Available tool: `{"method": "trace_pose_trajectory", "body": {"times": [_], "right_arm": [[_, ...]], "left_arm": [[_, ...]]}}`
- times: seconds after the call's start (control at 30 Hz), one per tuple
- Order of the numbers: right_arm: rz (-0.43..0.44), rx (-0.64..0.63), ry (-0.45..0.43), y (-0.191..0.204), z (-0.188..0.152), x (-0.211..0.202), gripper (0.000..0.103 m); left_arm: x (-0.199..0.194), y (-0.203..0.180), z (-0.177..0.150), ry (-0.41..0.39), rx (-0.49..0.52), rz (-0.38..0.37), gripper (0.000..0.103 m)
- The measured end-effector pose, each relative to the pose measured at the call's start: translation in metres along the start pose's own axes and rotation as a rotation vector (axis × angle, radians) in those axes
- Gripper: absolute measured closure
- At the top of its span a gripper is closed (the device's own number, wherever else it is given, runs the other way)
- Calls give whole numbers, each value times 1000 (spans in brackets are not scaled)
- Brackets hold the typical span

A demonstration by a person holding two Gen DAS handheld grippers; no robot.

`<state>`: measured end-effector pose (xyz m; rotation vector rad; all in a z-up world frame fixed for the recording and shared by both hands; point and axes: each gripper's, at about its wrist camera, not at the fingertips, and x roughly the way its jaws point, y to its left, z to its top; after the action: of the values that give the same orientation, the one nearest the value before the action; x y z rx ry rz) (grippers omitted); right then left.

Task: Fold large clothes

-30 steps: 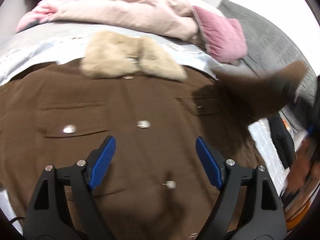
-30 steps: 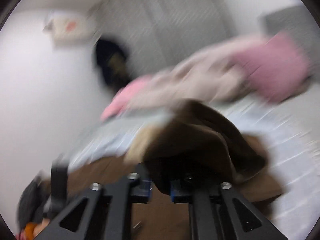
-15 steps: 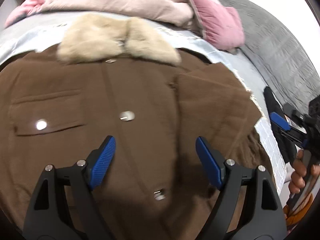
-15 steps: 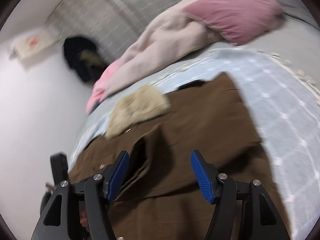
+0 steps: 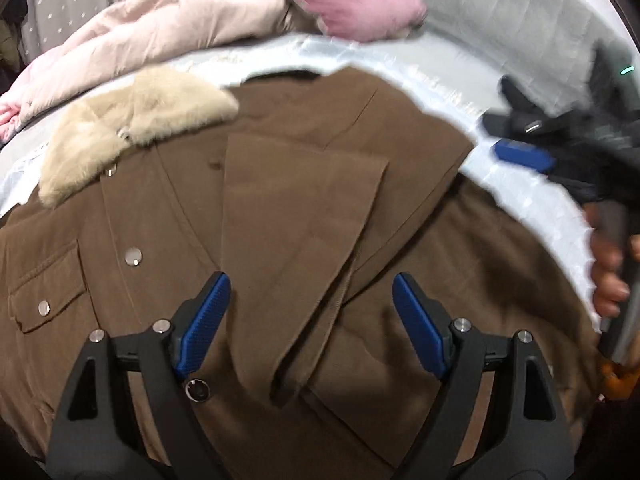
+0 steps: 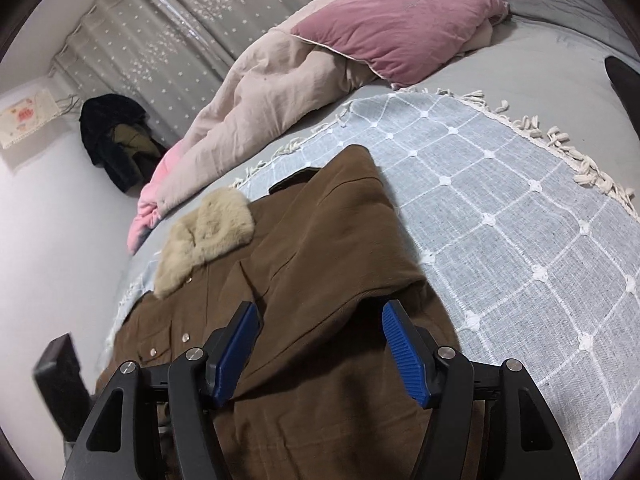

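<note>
Coat point(image 5: 280, 220) flat on throw point(image 6: 500, 208), sleeve point(image 5: 296, 248) folded across coat front | left gripper point(image 5: 310, 320) wide, empty, above coat | right gripper point(image 6: 320, 352) wide, empty, above coat

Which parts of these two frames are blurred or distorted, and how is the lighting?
Left wrist view: the right gripper at the frame edge is motion-smeared; the brown coat stays fairly sharp, with shadow under the left gripper. Right wrist view: sharp and evenly lit; fisheye bends the checked throw and the curtain.
</note>
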<state>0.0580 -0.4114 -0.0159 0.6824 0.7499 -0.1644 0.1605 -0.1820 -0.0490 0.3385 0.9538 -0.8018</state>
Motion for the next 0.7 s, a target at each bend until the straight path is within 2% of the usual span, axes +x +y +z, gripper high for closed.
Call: {"method": "trace_pose_trajectory", "body": {"times": [0.07, 0.13, 0.17, 0.2, 0.3, 0.33, 0.37, 0.4, 0.43, 0.5, 0.57, 0.63, 0.67, 0.7], "right_arm": [[5, -16, 1, 2, -2, 0, 37], [5, -21, 2, 2, -2, 1, 37], [3, -22, 3, 1, -2, 1, 37], [0, -21, 3, 0, -2, 2, 37], [-11, -8, 3, -5, -1, 3, 37], [-15, -3, 2, -7, -1, 3, 37], [-20, 0, 1, -8, 0, 2, 37], [-26, 1, -1, -9, 0, 2, 37], [-31, 3, -4, -11, 1, 1, 37], [-40, 6, -6, -15, 2, 1, 37], [-59, 6, -9, -20, 4, 0, 37], [-102, -15, -10, -27, 5, -2, 37], [-130, -39, -3, -29, 5, -2, 37], [-167, -75, 12, -30, 5, -1, 37]], "left_arm": [[5, 11, 0, 28, -53, 22, 40], [1, 28, 0, 29, -125, -13, 66], [-6, 45, -1, 13, -195, -57, 75], [-12, 59, -2, -11, -248, -64, 84], [-32, 111, -13, -108, -458, -32, 84], [-35, 123, -17, -131, -504, -32, 78], [-38, 138, -22, -150, -559, -37, 70], [-39, 149, -27, -145, -593, -58, 48], [-38, 153, -29, -143, -604, -75, 37], [-32, 153, -28, -133, -578, -105, 37], [-13, 146, -22, -59, -532, -57, 37], [1, 139, -15, -19, -516, -42, 37], [10, 137, -13, -5, -517, -33, 39], [14, 135, -10, -7, -519, -25, 46]]}}
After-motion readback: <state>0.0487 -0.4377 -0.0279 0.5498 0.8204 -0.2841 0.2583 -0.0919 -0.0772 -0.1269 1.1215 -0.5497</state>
